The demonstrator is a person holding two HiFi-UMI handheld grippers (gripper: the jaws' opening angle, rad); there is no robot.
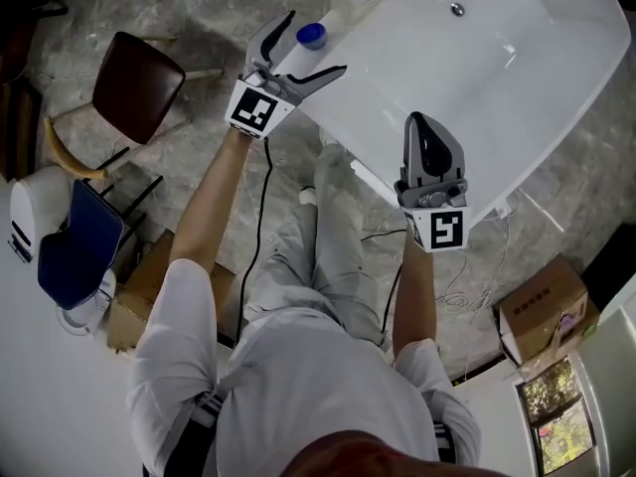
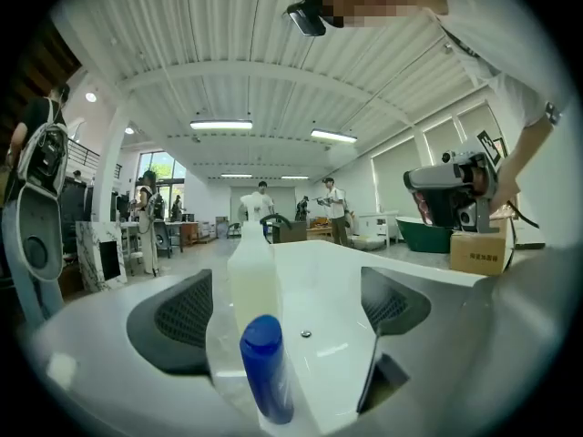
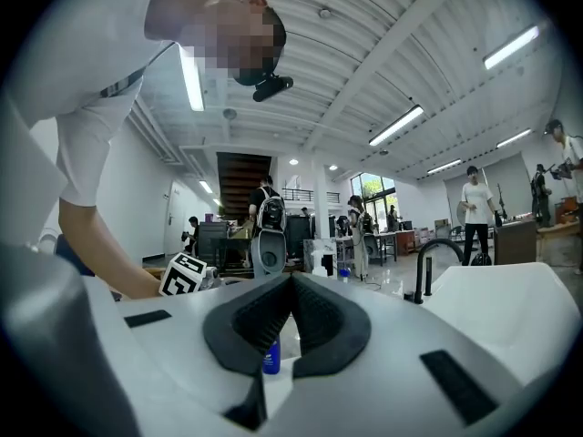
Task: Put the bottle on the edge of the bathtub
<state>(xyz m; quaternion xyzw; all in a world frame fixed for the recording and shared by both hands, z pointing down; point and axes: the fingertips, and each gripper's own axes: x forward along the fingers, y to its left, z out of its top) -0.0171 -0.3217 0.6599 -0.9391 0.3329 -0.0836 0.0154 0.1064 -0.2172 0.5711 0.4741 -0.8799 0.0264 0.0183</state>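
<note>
Evidently the blue-capped white plastic bottle (image 1: pixel 309 38) is standing upright on the white bathtub (image 1: pixel 596 30) edge, inside the released left gripper (image 1: pixel 318 41); right gripper (image 1: pixel 417 119) clenched.

Brown chair (image 1: pixel 139 92), blue chair (image 1: pixel 79 246) nearby, cardboard box (image 1: pixel 547 311) on grey stone floor (image 1: pixel 179 8), black faucet (image 3: pixel 428 267)

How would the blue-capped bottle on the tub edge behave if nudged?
The blue-capped bottle stands upright, tall and narrow, on the glossy bathtub rim, so a nudge would probably tip or slide it. It looks like rigid plastic, likely light.
</note>
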